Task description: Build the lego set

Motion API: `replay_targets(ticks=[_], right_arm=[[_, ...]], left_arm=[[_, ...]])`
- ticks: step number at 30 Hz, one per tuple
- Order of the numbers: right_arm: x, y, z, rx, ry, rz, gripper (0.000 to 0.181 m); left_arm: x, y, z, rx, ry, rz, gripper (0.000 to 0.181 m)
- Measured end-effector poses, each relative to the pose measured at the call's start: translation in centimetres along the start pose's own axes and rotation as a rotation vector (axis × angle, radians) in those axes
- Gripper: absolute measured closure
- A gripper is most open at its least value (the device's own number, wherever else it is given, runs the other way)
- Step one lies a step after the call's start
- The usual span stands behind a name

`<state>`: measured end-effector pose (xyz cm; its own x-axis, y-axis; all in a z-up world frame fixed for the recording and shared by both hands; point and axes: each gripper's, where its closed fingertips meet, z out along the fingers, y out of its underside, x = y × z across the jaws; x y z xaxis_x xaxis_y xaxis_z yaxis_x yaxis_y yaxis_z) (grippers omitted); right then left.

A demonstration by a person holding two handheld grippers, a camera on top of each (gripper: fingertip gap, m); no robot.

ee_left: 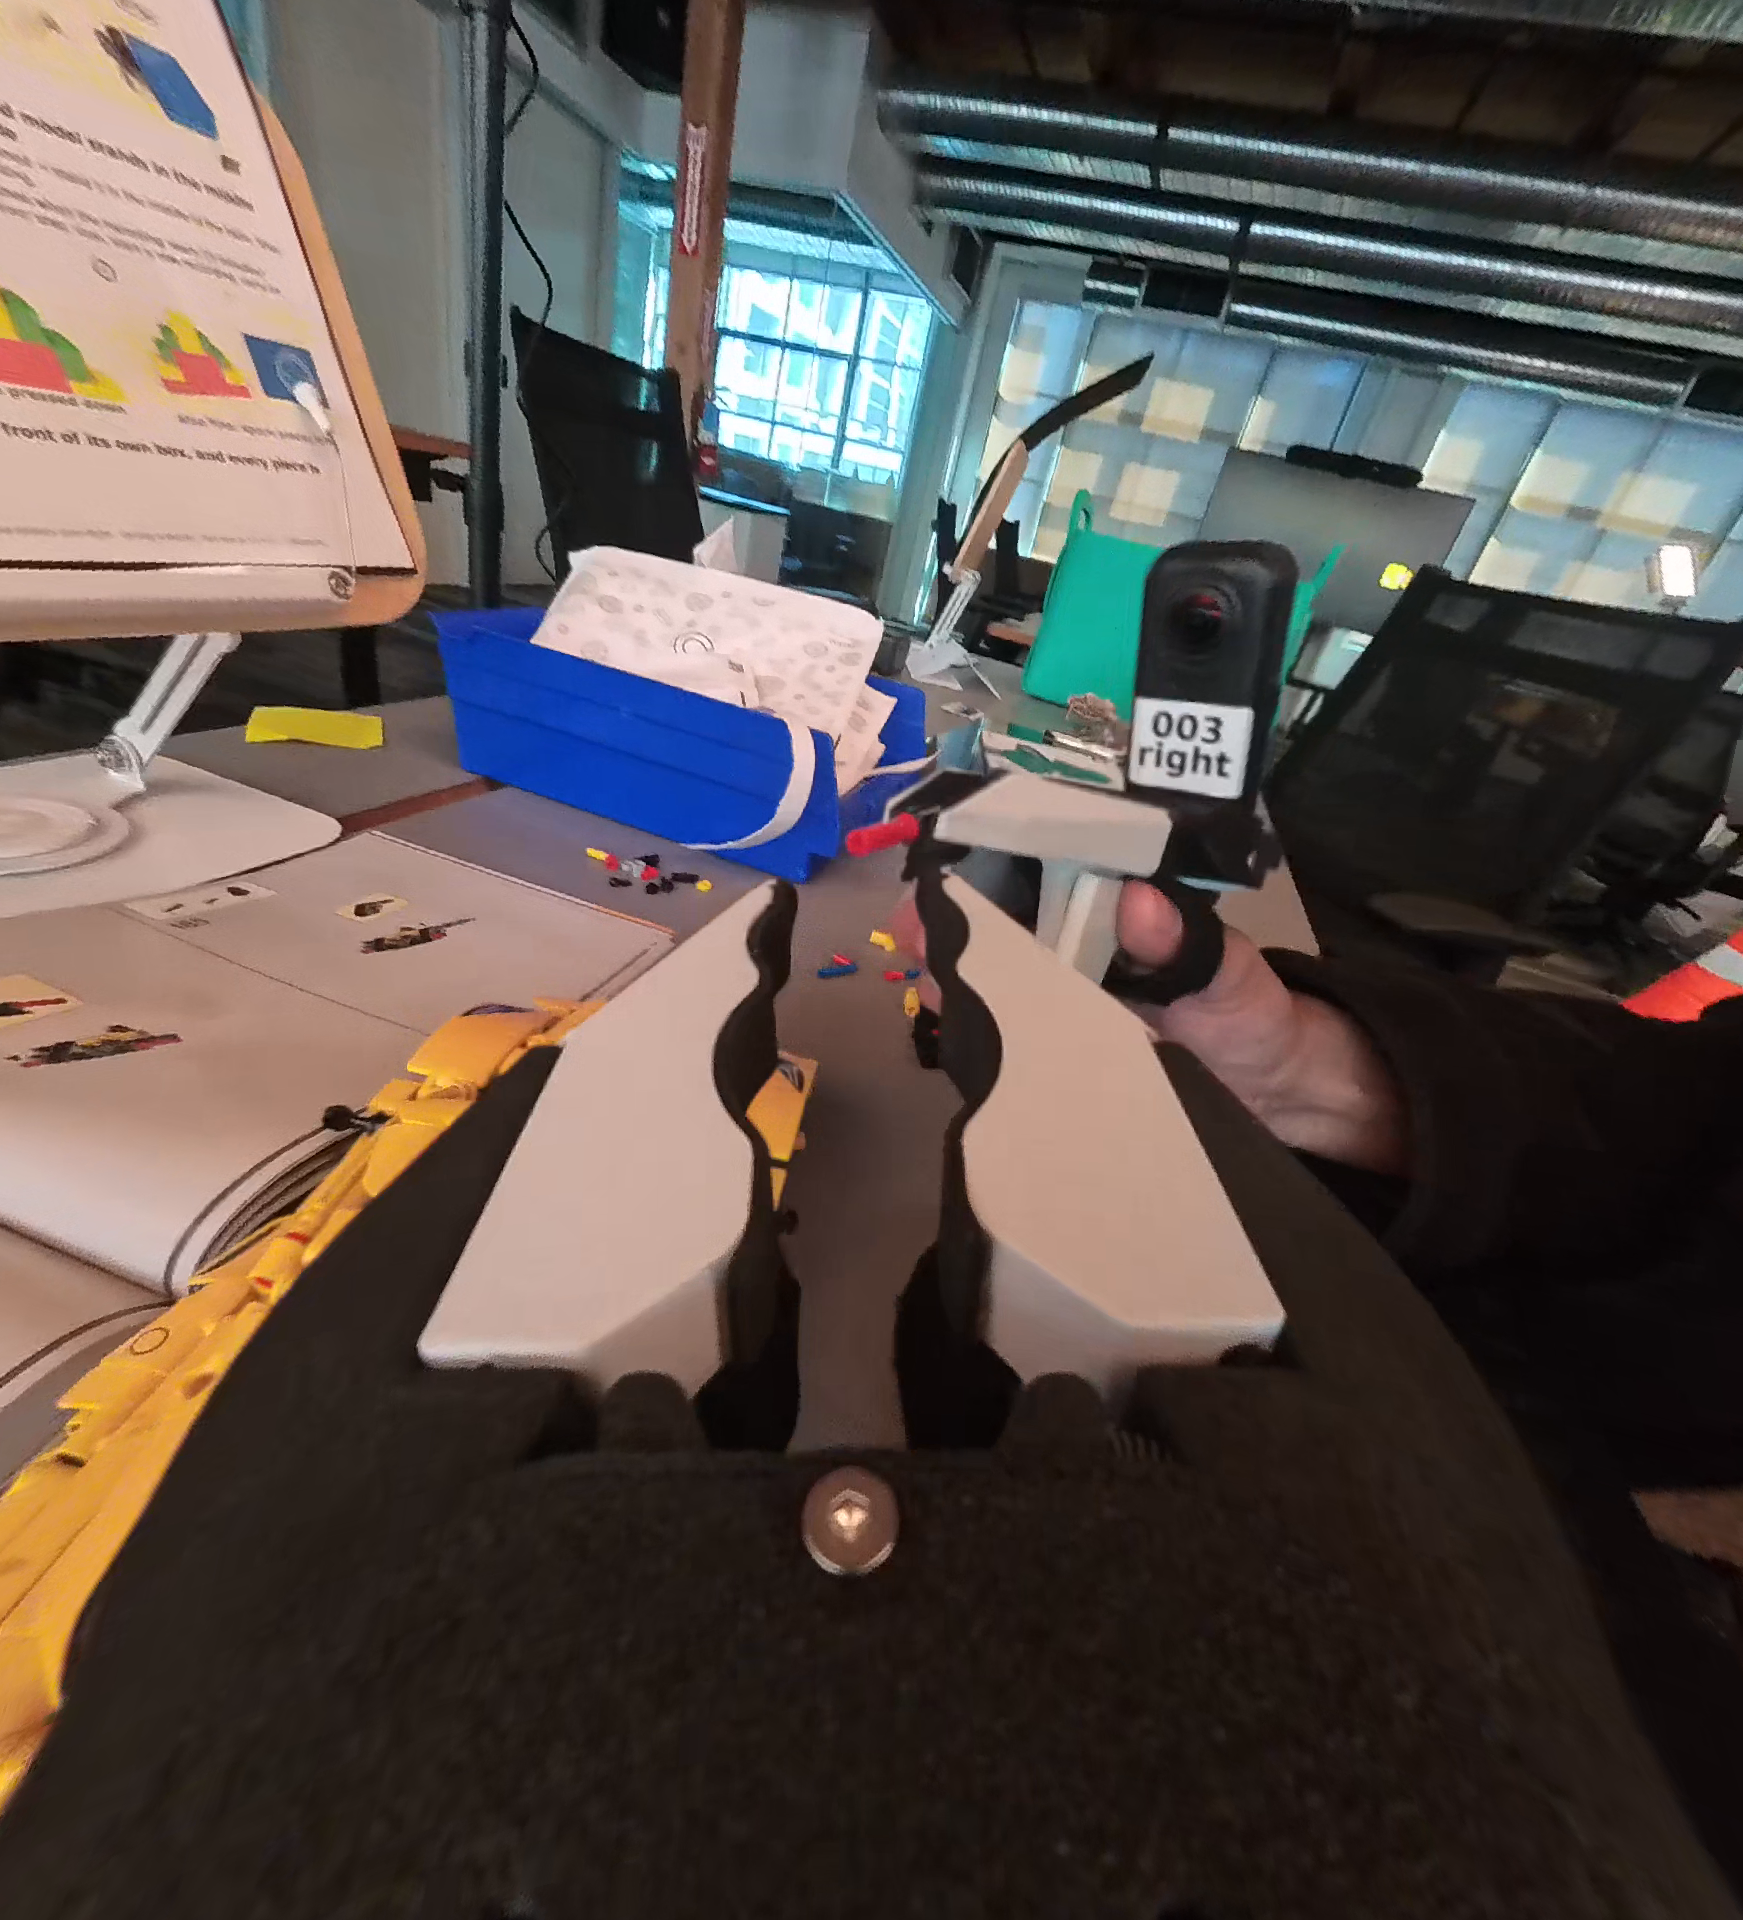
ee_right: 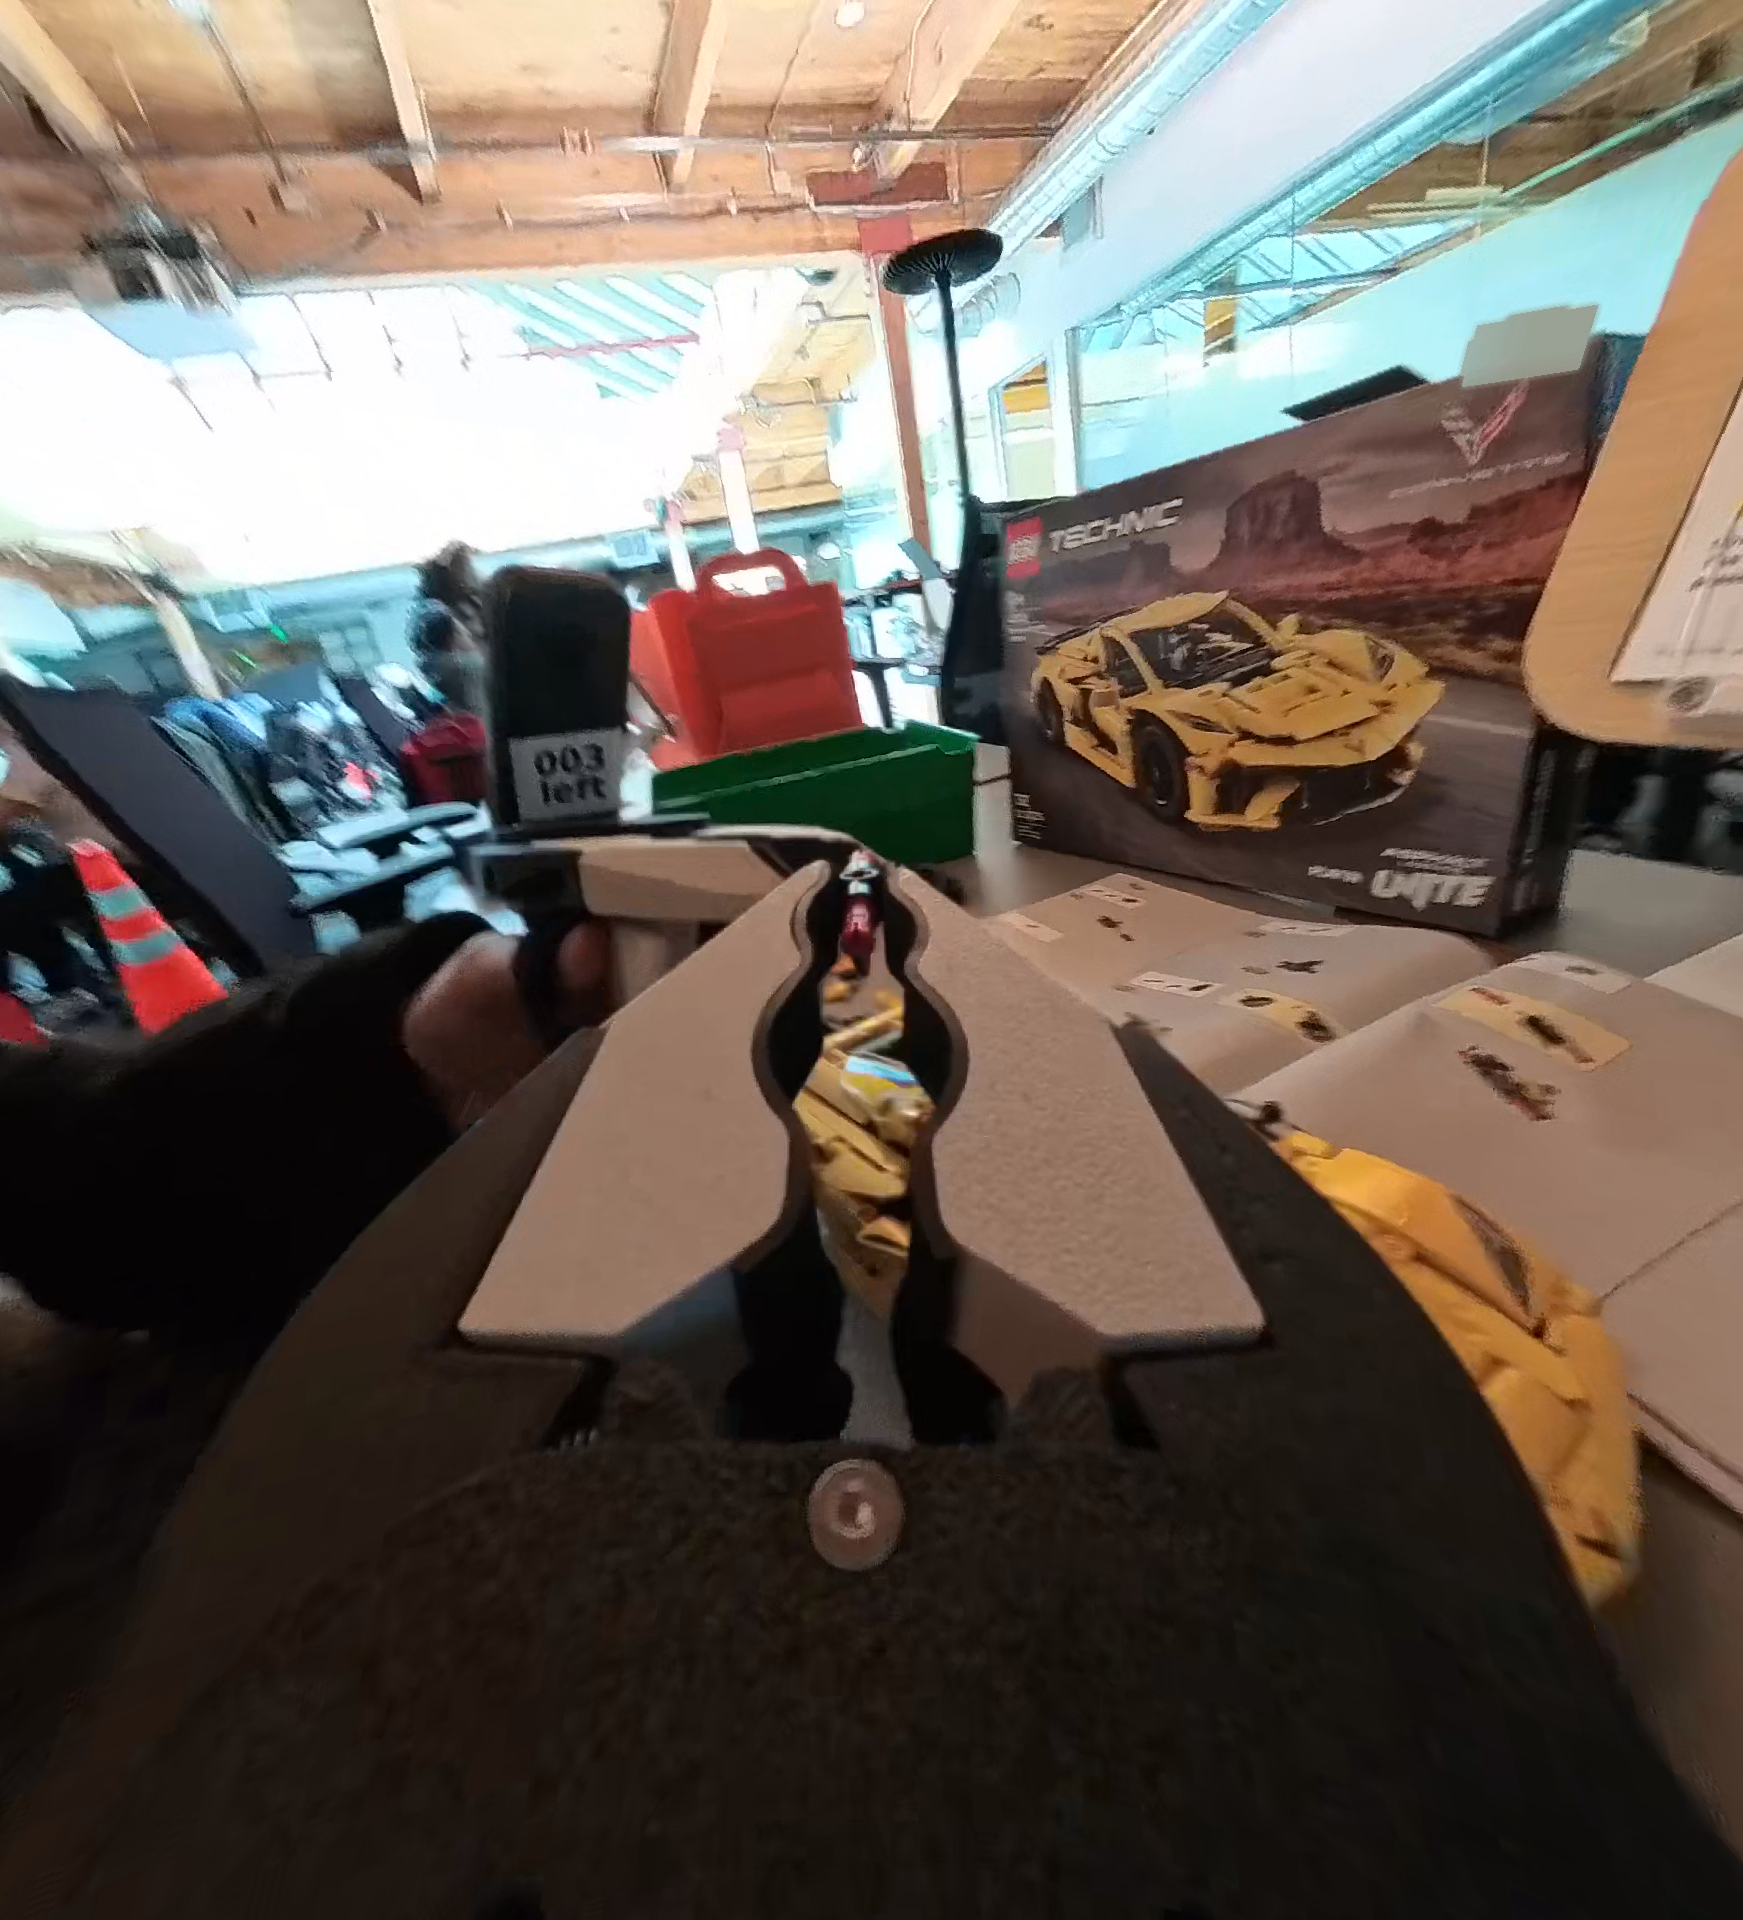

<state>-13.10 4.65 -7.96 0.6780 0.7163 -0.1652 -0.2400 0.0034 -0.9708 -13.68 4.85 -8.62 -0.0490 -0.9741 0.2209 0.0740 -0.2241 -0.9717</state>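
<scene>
My right gripper (ee_right: 859, 883) is shut on a small red pin (ee_right: 859, 914) at its fingertips. In the left wrist view the right gripper (ee_left: 917, 831) is held in a hand, and the red pin (ee_left: 882, 834) sticks out to the left. My left gripper (ee_left: 851, 909) is open with nothing between its fingers, its tips just below the pin. It shows at the left of the right wrist view (ee_right: 732, 868). The yellow car model (ee_left: 431, 1091) lies under both grippers and shows in the right wrist view (ee_right: 1469, 1299).
An open instruction booklet (ee_left: 275, 987) lies left of the car. A blue bin (ee_left: 638, 748) holds paper bags, with loose small pieces (ee_left: 649, 873) in front. A sheet on a stand (ee_left: 119, 312) rises at the left. A green bin (ee_right: 846, 790) and the set's box (ee_right: 1262, 675) stand behind. Less than 4 cm separates the two grippers' tips.
</scene>
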Motion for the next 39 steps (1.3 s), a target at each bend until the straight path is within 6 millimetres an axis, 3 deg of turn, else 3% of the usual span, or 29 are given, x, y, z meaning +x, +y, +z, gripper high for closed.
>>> replay_targets(ticks=[5,9,11,15,20,23,39], right_arm=[[0.2,0.5,0.1,-0.068,0.148,-0.342,0.175],[0.3,0.1,-0.2,-0.102,0.282,-0.694,0.175],[0.4,0.8,0.0,-0.169,0.316,-0.856,0.175],[0.1,1.1,0.3,-0.186,0.364,-1.040,0.175],[-0.4,1.3,0.5,-0.185,0.373,-1.142,0.176],[-0.4,1.6,0.5,-0.194,0.374,-1.179,0.175],[-0.6,2.3,0.7,-0.199,0.331,-1.041,0.174]], left_arm=[[0.0,-0.7,-0.3,0.039,0.039,-0.092,0.156],[0.4,-0.2,-0.2,0.029,0.101,-0.190,0.157],[1.0,0.2,-0.1,0.014,0.158,-0.271,0.156],[1.0,0.5,0.1,0.004,0.210,-0.408,0.156],[0.9,1.1,0.3,-0.029,0.228,-0.497,0.156],[1.2,1.1,0.1,-0.032,0.255,-0.511,0.167],[0.9,1.7,-0.3,-0.073,0.282,-0.590,0.174]])
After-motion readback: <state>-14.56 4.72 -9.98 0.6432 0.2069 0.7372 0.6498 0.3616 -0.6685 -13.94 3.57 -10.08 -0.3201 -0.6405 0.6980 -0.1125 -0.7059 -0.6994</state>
